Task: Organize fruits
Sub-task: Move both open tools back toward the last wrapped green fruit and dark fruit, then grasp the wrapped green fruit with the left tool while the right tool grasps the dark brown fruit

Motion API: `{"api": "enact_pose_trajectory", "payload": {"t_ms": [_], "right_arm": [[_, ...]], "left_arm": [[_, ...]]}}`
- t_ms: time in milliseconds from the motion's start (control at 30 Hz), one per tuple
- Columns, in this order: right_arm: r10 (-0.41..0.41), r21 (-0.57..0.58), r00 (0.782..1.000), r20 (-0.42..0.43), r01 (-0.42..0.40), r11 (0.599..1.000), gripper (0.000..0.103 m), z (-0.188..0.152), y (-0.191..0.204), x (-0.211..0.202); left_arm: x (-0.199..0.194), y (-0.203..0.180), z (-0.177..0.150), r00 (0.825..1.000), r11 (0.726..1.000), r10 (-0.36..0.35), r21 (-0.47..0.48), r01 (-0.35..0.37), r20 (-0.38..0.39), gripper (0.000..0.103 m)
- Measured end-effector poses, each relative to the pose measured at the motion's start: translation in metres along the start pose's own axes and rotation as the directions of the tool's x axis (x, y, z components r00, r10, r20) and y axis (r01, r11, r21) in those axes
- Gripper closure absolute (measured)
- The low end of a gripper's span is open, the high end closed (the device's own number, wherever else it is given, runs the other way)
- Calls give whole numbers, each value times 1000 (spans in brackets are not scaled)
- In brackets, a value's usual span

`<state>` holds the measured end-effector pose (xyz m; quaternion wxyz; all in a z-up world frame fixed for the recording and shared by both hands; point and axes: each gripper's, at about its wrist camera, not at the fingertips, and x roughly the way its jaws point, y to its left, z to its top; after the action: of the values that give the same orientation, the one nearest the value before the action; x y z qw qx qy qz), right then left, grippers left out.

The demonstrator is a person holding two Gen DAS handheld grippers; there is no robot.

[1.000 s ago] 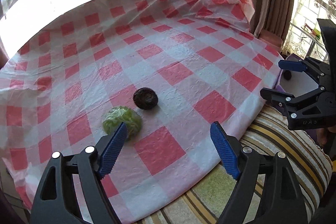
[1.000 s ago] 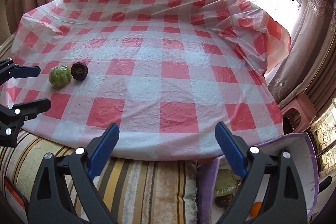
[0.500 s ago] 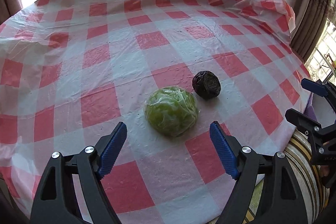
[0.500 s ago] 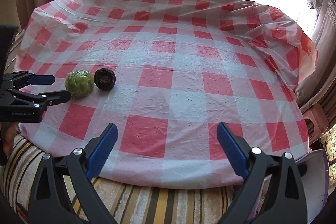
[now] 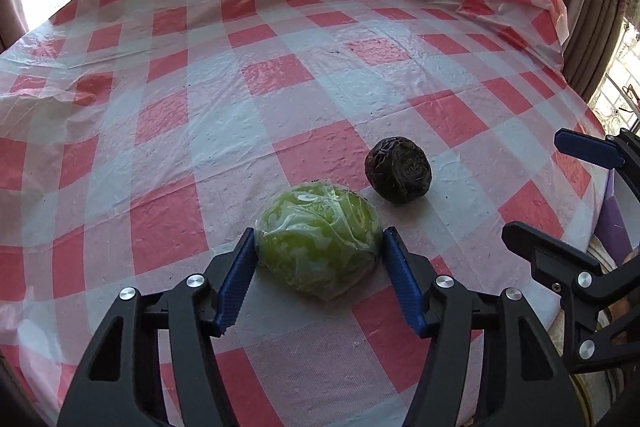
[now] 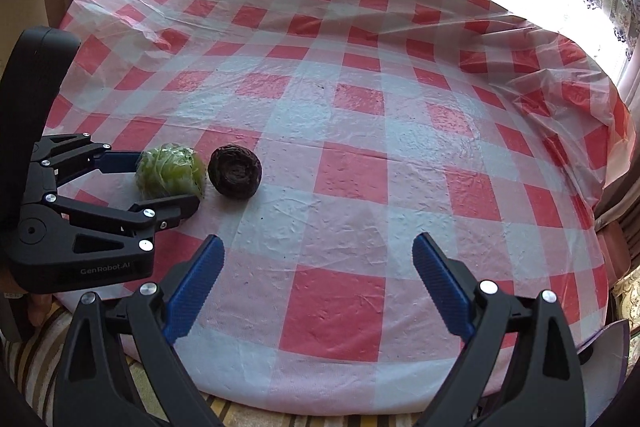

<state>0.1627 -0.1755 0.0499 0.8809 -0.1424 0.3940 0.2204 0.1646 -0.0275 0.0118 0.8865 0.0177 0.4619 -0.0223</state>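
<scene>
Green cabbage [image 5: 318,247] is seen between the blue pads [image 5: 236,287] of the left gripper [image 5: 319,277], which are closing on it and touch its sides. Just past it, to the right, a dark fruit [image 5: 398,171] lies on the checked cloth [image 5: 280,75].

From the right wrist, the right gripper [image 6: 316,279] is held wide open with nothing in it; both fruits are seen far to its left.

Between the blue ribbed pads [image 5: 236,283] of the black left gripper [image 5: 318,279] lies a round, pale green cabbage in clear film [image 5: 318,251]. Just beyond it, to the right, is a wrinkled, dark purple-brown fruit [image 5: 398,171]. Under both is a glossy plastic tablecloth in red and white checks [image 5: 280,75].
</scene>
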Motion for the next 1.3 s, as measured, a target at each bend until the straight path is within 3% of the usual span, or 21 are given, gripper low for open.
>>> {"api": "enact_pose_trajectory", "payload": {"t_ms": [367,600,667,833,900,933,1300], "right_arm": [[48,-62,999,-23,-50,997,8,19,28,26],[64,-82,996,-57,-68,994,8,34,42,51],[79,-103,994,-71,-86,991,22,36,47,59],[152,-58,986,-68,-156,986,41,40,42,66],[156,-51,986,-60,-159,986,54,39,39,65],[154,-54,986,-57,-157,986,65,39,39,64],[138,-34,988,-66,-141,989,66,25,27,51]], "left_arm": [[-18,29,-26,997,989,73,-133,-72,4,43],[-28,41,-40,997,981,83,-179,-79,12,43],[-29,42,-42,996,980,86,-181,-82,14,43],[-29,39,-44,995,980,98,-174,-94,18,43],[-29,39,-44,995,980,101,-174,-97,19,43],[-29,38,-44,994,980,103,-174,-98,19,43],[-29,38,-44,994,980,105,-172,-101,19,43]]}}
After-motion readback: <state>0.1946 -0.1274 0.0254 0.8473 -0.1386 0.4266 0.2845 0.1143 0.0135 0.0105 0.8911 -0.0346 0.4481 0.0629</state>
